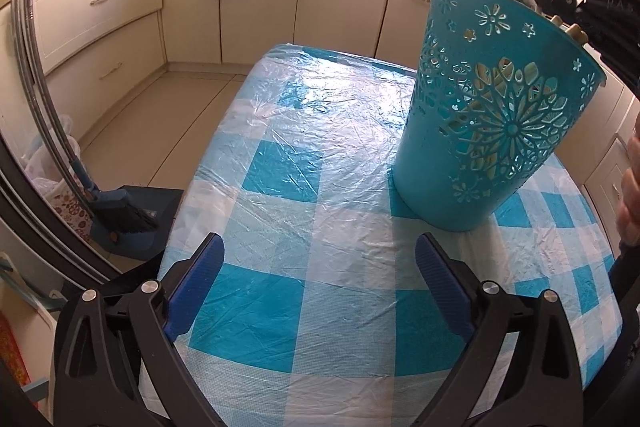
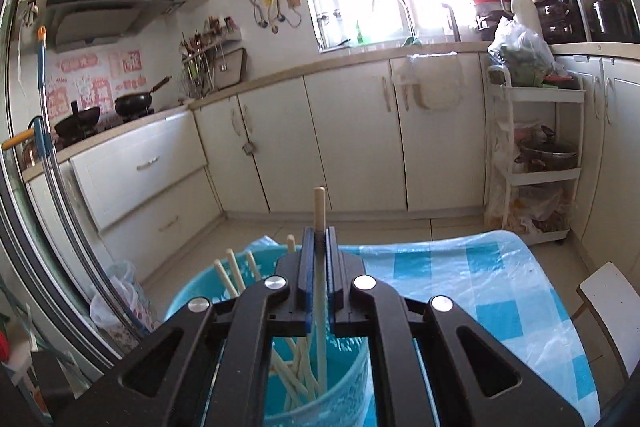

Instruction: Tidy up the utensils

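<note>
right gripper (image 2: 319, 259) clamps pale wooden chopstick (image 2: 320, 307) over perforated turquoise plastic bin (image 1: 496, 115); several inside | left gripper (image 1: 318, 267) wide, empty | table bare; nearly done

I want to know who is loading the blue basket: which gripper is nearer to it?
Right. The right gripper is directly above the blue basket, shut on a chopstick. The left gripper hangs open over the table, short of it.
</note>
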